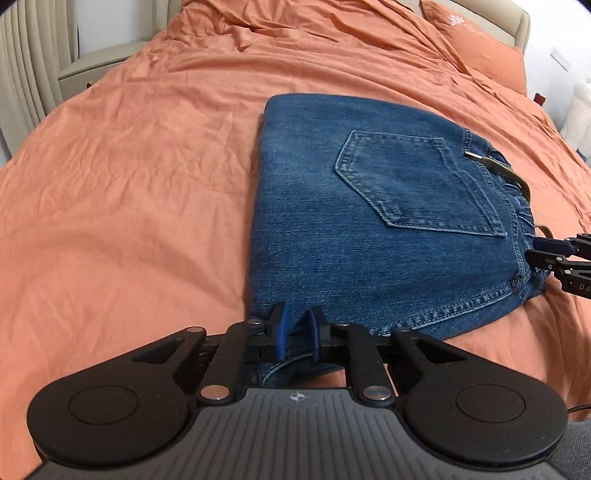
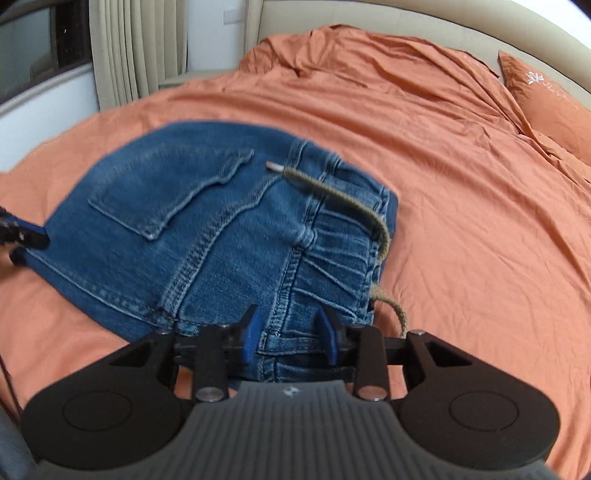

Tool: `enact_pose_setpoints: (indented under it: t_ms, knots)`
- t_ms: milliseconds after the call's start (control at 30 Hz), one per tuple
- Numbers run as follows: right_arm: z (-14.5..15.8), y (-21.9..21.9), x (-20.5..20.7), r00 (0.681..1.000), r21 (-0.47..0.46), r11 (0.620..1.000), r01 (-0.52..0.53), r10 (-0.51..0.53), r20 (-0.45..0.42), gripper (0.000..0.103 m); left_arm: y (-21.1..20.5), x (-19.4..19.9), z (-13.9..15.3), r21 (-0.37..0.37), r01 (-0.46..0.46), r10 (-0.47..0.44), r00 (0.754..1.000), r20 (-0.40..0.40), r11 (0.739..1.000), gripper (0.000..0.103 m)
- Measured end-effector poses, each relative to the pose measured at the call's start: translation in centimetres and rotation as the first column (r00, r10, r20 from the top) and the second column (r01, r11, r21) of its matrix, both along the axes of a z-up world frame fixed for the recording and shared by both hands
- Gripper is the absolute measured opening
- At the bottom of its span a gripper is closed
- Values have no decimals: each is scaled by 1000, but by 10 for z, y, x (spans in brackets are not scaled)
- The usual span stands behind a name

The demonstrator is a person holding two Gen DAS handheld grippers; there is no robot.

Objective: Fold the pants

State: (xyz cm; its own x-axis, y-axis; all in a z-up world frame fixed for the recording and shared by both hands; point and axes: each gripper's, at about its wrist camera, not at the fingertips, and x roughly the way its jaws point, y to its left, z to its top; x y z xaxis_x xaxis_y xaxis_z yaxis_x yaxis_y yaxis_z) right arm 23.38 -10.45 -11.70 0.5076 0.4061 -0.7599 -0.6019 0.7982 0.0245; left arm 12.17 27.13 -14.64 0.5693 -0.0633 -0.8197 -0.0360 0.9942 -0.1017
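Observation:
The blue jeans [image 1: 369, 221] lie folded into a compact stack on the orange bed, back pocket up, with an olive drawstring [image 1: 517, 181] hanging off the waistband. My left gripper [image 1: 297, 321] is partly open, its blue pads either side of the near fold edge. My right gripper [image 2: 290, 325] is open around the waistband edge [image 2: 332, 254] of the jeans [image 2: 207, 236]; the drawstring [image 2: 343, 199] lies across it. The right gripper also shows in the left wrist view [image 1: 543, 251], and the left gripper shows at the left edge of the right wrist view [image 2: 26, 240].
The orange duvet [image 1: 129, 184] covers the whole bed, wrinkled. An orange pillow [image 1: 476, 40] lies at the head by a beige headboard [image 2: 369, 18]. Beige curtains [image 2: 136, 48] and a nightstand [image 1: 99, 62] stand beyond the far side.

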Motion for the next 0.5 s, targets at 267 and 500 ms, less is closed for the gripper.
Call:
enact_pose_setpoints:
  t_ms: [267,500]
  knots:
    - [15,9,13,997,-30,999,26,-28,-70,31,-5,-1,21,65,10,-10,1000,-2,998,17]
    - [81,-5,1,998,66,997,35,-31,-51,69,5,-44,84,14,-73,70,982,173,997,24]
